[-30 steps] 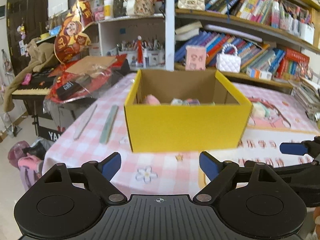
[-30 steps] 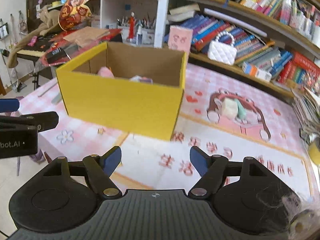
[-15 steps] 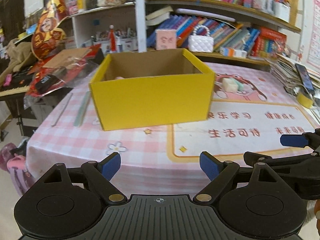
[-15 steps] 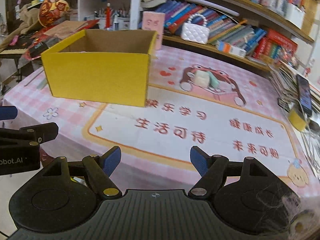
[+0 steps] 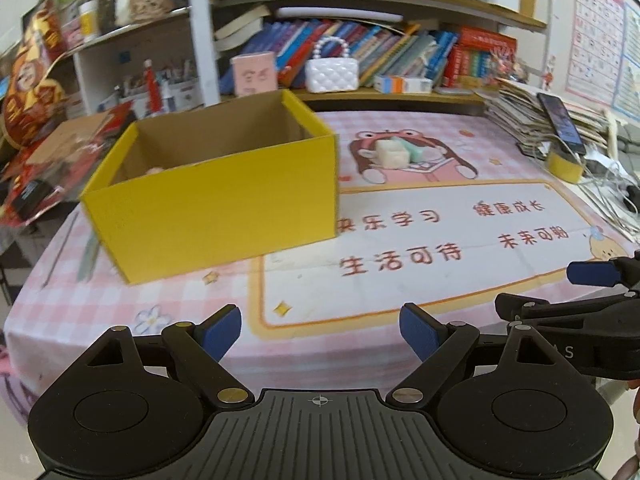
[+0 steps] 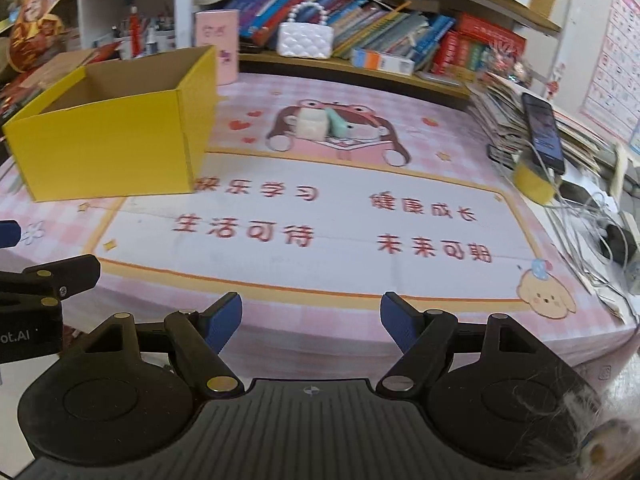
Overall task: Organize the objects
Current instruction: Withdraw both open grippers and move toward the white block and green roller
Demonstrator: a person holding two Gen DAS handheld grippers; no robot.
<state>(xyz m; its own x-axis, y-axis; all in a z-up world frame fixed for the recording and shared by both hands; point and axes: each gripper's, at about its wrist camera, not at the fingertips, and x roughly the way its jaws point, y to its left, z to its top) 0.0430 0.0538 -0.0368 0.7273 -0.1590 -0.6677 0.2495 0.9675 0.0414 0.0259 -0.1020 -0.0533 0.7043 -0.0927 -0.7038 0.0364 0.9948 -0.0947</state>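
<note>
An open yellow cardboard box (image 5: 216,200) stands on the left of the pink table mat; it also shows in the right wrist view (image 6: 112,140). A pale cube (image 5: 390,154) and a mint-green piece (image 5: 416,152) lie together on the cartoon print behind it, seen too in the right wrist view as the cube (image 6: 311,124) and the mint piece (image 6: 340,124). My left gripper (image 5: 320,330) is open and empty over the table's front edge. My right gripper (image 6: 311,322) is open and empty, to the right of the left one.
A phone (image 6: 542,132) leans on a yellow tape roll (image 6: 534,184) at the right, beside stacked papers and cables. Bookshelves with a white handbag (image 6: 306,38) and a pink card (image 6: 218,48) line the back. Clutter lies left of the box.
Both grippers have pulled back from the box and turned right, so the box now sits farther away and to the left. Both stayed open and empty.
</note>
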